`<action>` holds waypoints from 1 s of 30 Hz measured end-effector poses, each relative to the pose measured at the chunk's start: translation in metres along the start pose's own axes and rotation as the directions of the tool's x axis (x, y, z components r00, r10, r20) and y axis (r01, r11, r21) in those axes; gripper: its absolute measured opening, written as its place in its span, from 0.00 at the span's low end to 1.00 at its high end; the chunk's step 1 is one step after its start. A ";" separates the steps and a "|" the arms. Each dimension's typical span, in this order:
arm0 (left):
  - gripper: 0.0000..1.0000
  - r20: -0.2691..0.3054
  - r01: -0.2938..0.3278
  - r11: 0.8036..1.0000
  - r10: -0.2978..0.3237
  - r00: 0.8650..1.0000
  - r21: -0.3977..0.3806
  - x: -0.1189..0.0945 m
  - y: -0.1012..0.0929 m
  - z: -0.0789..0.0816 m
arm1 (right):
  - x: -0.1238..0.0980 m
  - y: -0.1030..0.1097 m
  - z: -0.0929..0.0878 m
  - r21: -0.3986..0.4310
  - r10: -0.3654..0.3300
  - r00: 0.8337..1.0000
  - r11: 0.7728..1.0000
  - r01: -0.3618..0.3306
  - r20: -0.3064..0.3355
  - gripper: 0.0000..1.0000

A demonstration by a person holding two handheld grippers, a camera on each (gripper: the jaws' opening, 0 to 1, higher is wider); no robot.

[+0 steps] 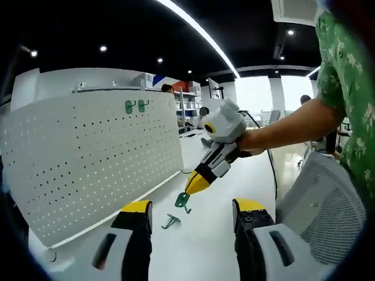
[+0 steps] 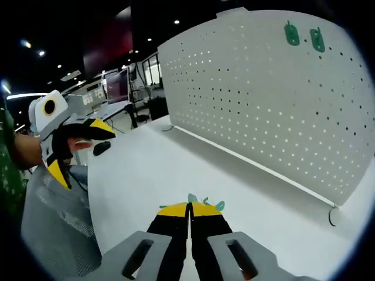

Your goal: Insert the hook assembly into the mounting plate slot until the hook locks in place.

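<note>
Yellow-tipped and spread wide, my left gripper hangs empty over the white table, touching nothing. Just ahead of it in the left gripper view, my right gripper comes in from the right, its jaws pressed together on a green hook that dangles from their tip. A second green hook lies flat on the table just beside and below the held one.

Seen from the right gripper view, my right gripper's jaws meet with only a sliver of green showing past the tips.

The white pegboard stands upright along the table's far edge, to my left, with two green hooks already seated near its top edge. From my right gripper, the board lies ahead and to the right, well apart from the held hook. I judge the right hand nearer to the job, since it carries the part; the hook's long axis hangs roughly downward, so I expect it must be carried up and turned to face the holes.
</note>
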State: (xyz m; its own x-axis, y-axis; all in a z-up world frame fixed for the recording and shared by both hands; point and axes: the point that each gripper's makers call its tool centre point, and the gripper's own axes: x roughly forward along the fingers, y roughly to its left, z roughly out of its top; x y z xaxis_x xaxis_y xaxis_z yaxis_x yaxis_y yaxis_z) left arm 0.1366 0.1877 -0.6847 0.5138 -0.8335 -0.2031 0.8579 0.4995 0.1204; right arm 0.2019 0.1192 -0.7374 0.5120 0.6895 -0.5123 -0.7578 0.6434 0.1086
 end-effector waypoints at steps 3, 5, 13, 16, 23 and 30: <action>0.53 -0.008 -0.009 1.000 0.009 1.000 0.029 0.004 0.003 -0.002 | -0.001 0.006 0.010 0.001 0.004 1.000 1.000 -0.004 0.012 0.00; 0.51 -0.013 -0.019 0.999 0.020 1.000 0.045 0.007 0.006 -0.005 | -0.001 0.010 0.015 0.005 0.007 1.000 1.000 -0.007 0.018 0.00; 0.43 -0.015 -0.044 0.996 0.045 0.999 0.075 0.015 0.015 -0.008 | -0.004 0.022 0.034 -0.009 0.014 0.999 1.000 -0.013 0.040 0.00; 0.43 -0.019 -0.048 0.995 0.049 0.999 0.087 0.018 0.016 -0.009 | -0.005 0.025 0.039 -0.011 0.019 0.999 1.000 -0.018 0.048 0.00; 0.37 -0.004 -0.091 0.989 0.092 0.996 0.114 0.018 0.025 -0.009 | -0.006 0.036 0.052 0.008 0.041 0.997 0.999 -0.042 0.064 0.00; 0.31 -0.001 -0.110 0.981 0.111 0.994 0.159 0.019 0.029 -0.007 | -0.004 0.047 0.062 0.045 0.069 0.994 0.996 -0.073 0.089 0.00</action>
State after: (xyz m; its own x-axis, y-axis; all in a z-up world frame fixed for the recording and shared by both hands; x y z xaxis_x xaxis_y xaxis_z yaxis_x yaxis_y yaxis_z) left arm 0.1718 0.1879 -0.6916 0.6062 -0.7725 -0.1891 0.7855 0.5443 0.2946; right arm 0.1892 0.1669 -0.6775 0.4922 0.7591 -0.4261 -0.7742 0.6055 0.1843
